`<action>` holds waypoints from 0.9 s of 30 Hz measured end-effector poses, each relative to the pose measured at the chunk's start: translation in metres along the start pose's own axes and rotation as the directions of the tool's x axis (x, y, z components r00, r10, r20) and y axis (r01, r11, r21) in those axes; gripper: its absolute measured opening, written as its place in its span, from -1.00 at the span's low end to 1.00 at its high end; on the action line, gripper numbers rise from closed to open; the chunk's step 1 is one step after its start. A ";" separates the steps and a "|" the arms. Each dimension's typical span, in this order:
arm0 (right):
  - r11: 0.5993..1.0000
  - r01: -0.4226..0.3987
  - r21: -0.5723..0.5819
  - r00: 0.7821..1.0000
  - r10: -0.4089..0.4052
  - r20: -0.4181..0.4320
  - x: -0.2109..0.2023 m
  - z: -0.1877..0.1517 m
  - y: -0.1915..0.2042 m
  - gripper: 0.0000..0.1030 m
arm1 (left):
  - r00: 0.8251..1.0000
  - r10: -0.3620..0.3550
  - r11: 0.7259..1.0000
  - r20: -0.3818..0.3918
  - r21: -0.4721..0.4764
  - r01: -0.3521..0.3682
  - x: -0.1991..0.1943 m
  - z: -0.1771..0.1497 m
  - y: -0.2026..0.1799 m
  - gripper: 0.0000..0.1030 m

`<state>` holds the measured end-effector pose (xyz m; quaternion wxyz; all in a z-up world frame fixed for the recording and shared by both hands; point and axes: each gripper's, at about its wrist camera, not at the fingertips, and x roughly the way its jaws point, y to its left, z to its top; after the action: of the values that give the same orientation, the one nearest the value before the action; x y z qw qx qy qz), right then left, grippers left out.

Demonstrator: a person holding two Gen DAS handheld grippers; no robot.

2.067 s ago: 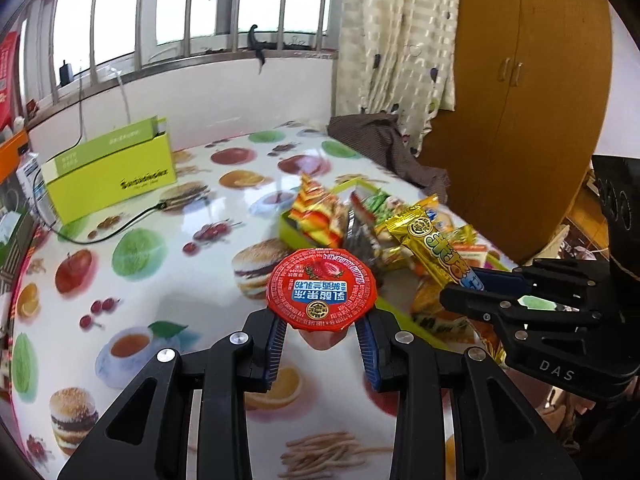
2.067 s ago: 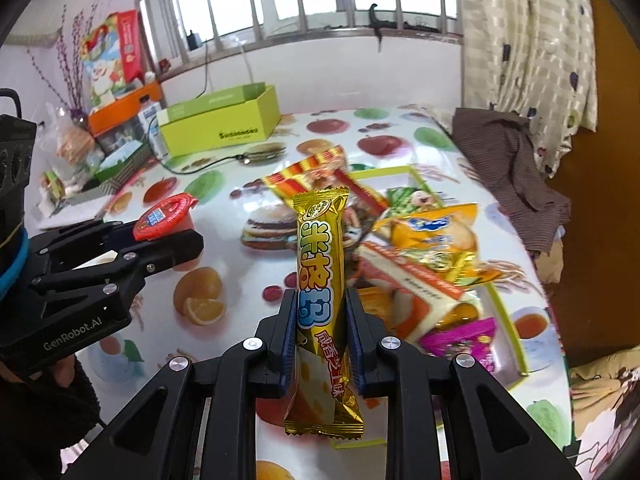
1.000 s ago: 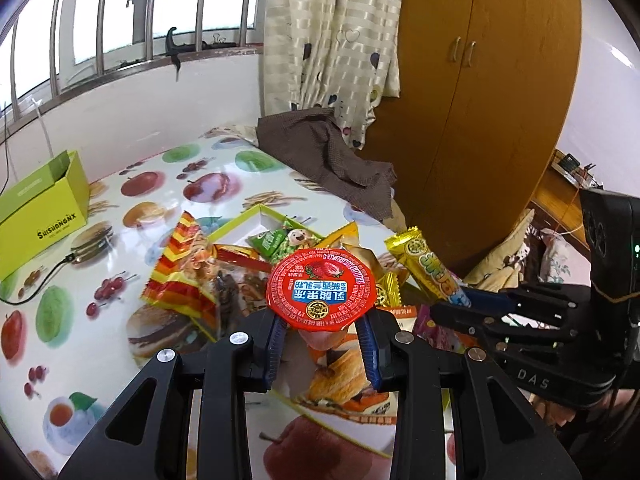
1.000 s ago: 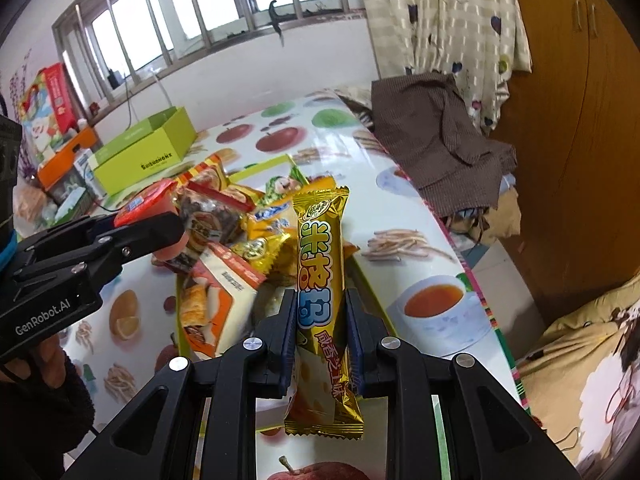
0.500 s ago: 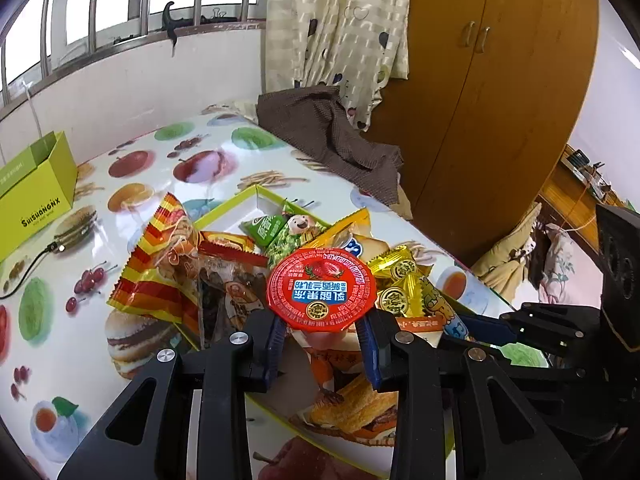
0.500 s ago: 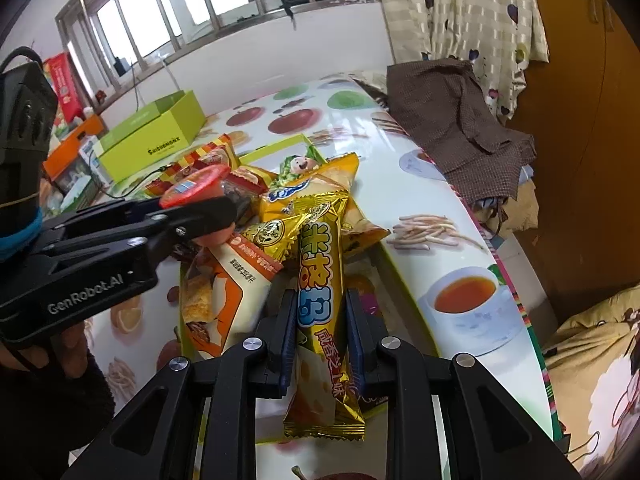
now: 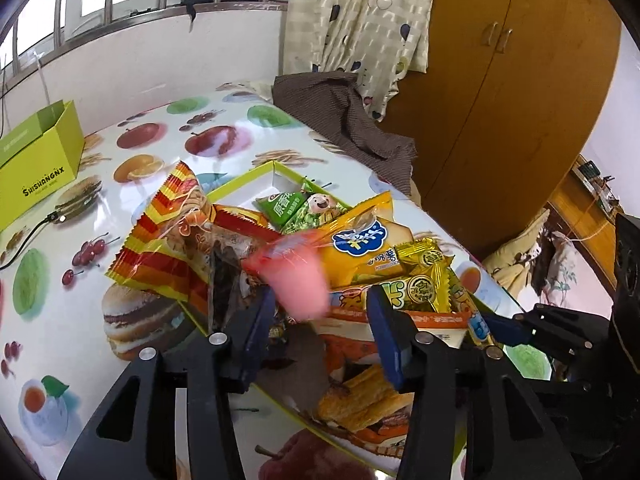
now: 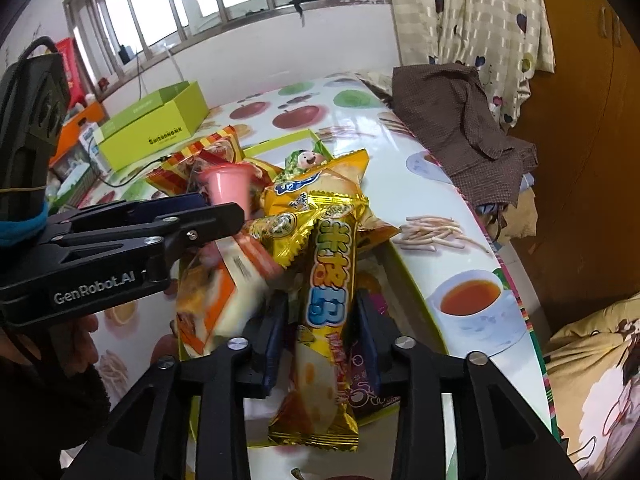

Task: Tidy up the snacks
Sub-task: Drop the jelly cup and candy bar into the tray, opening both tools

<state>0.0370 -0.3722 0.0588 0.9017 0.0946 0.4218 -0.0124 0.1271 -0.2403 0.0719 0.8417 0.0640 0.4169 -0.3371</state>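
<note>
Both grippers tilt steeply down over the green-rimmed snack tray (image 7: 256,169). The left gripper (image 7: 320,304) has just spread its jaws; the pink jelly cup (image 7: 298,280), blurred, seems loose between them above the tray. The right gripper (image 8: 320,320), jaws just parted, flanks the gold snack bar (image 8: 328,280) lying on the tray's pile.

Lime-green cardboard box (image 7: 38,168) at the table's far left, open-topped; black cable (image 7: 24,240) trailing just beside it; brown checked cloth (image 8: 460,120) draped over the far table edge; patterned curtain (image 7: 360,12) behind; wooden wardrobe (image 7: 520,80) at right
</note>
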 end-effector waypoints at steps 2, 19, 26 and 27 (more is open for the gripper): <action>1.000 0.012 0.001 1.000 -0.012 0.005 -0.002 0.000 0.000 -0.18 | 1.000 -0.007 1.000 0.007 -0.003 0.007 -0.003 0.000 0.000 -0.04; 0.984 0.177 -0.030 0.980 -0.174 0.092 -0.039 -0.016 0.013 0.26 | 0.994 0.070 0.997 0.085 -0.031 -0.067 -0.062 -0.024 -0.011 0.09; 0.984 0.174 -0.036 0.982 -0.171 0.075 -0.044 -0.033 0.021 0.29 | 0.988 0.138 0.987 0.067 -0.097 -0.131 -0.077 -0.057 -0.005 0.09; 0.985 0.170 -0.021 0.983 -0.167 0.080 -0.047 -0.035 0.020 0.29 | 0.988 0.144 0.985 0.062 -0.100 -0.138 -0.079 -0.063 -0.003 0.09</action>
<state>-0.0180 -0.3491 0.0754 0.9143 0.0456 0.3931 -0.0865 0.0499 -0.1777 0.0908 0.8795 0.0414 0.3975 -0.2585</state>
